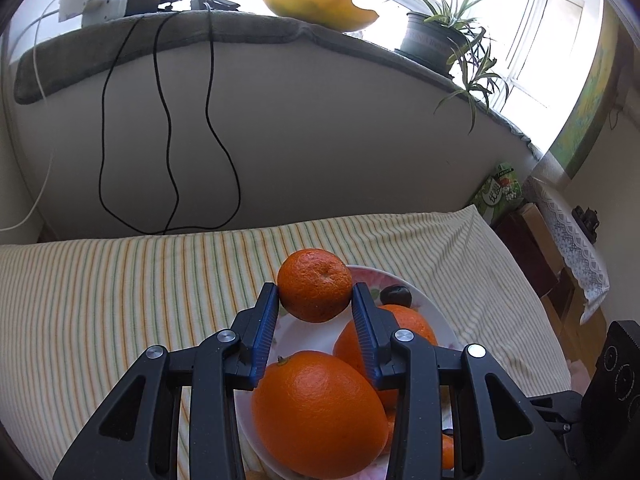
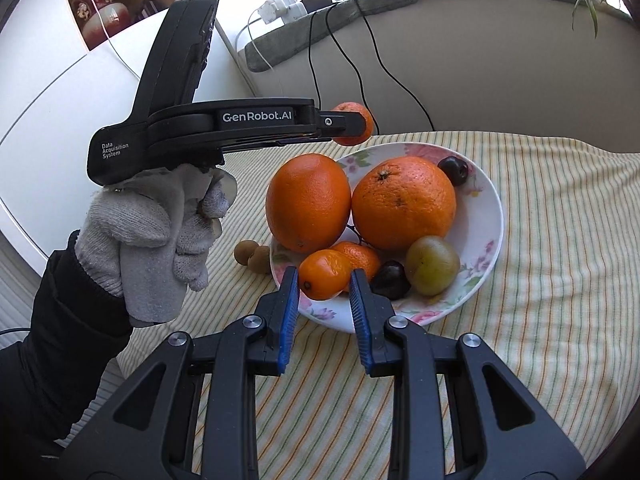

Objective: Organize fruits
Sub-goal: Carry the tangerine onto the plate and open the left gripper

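Nearest, right wrist view: right gripper (image 2: 324,280), jaws clenched on small mandarin (image 2: 323,274) at 7 o'clock of the plate (image 2: 488,208). Whether lifted or resting in the plate, cannot tell.

Plate count: 1, white with flower print, on the striped desk (image 2: 560,280).

In the plate:
- 2 big oranges: left orange (image 2: 308,202) at 10 o'clock, right orange (image 2: 404,202) at centre, touching each other.
- 1 more mandarin, rear mandarin (image 2: 362,258), just behind the gripped one and touching it.
- 2 dark cherries: near cherry (image 2: 390,280) at 6 o'clock, just beside the right jaw; far cherry (image 2: 454,170) at 1 o'clock by the rim.
- 1 green-brown fruit (image 2: 432,266) at 5 o'clock, touching the near cherry.

Off the plate, on the cloth at 8 o'clock: small brown fruits (image 2: 252,254), 2 seen for sure, bunched just beside the rim.

Left of the plate: gloved hand (image 2: 152,220), black sleeve, holding the left gripper (image 2: 352,124).

Left gripper jaws grasping held mandarin (image 2: 348,109), up in the air above the plate's far rim, about 11 o'clock. Same in left wrist view: left gripper (image 1: 316,292) with held mandarin (image 1: 315,285) pinched at the tips, plate (image 1: 424,308) and both oranges below.

Mandarins total: 3.

Far: 3 black cable runs (image 1: 168,120) hanging down the wall from the sill, 1 yellow bowl (image 1: 320,4) and 1 potted plant (image 1: 432,36) on the sill.
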`<state>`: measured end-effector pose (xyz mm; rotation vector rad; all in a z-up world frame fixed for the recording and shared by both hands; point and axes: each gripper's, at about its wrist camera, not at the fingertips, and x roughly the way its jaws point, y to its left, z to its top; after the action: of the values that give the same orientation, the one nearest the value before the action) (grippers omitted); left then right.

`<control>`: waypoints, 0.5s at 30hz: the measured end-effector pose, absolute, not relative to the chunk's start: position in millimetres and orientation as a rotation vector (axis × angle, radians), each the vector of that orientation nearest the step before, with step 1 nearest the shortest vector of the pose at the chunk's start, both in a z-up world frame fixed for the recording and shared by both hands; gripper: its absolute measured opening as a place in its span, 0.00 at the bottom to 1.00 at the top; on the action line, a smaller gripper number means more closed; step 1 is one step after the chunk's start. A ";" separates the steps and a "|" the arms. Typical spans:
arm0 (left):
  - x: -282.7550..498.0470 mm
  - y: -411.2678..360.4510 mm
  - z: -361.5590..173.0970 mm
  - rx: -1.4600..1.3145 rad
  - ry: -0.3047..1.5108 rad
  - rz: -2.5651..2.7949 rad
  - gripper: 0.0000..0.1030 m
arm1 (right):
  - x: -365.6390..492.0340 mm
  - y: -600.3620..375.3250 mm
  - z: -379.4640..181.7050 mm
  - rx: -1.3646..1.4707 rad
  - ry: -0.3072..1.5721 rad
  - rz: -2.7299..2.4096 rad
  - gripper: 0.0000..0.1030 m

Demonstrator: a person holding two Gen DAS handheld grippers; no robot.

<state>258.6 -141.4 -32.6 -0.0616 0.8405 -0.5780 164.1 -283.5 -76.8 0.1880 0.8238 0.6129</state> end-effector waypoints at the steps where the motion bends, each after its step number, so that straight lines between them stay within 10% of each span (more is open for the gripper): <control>1: 258.4 -141.4 -32.5 -0.063 0.841 -0.581 0.35 | 164.6 -283.0 -77.0 0.186 0.824 0.614 0.26; 15: 257.8 -142.3 -27.4 -0.069 0.835 -0.586 0.51 | 162.0 -277.6 -78.1 0.157 0.823 0.625 0.28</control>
<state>257.8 -142.3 -27.4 -0.0690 0.8352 -0.5864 162.0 -277.6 -78.1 0.1574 0.8227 0.6247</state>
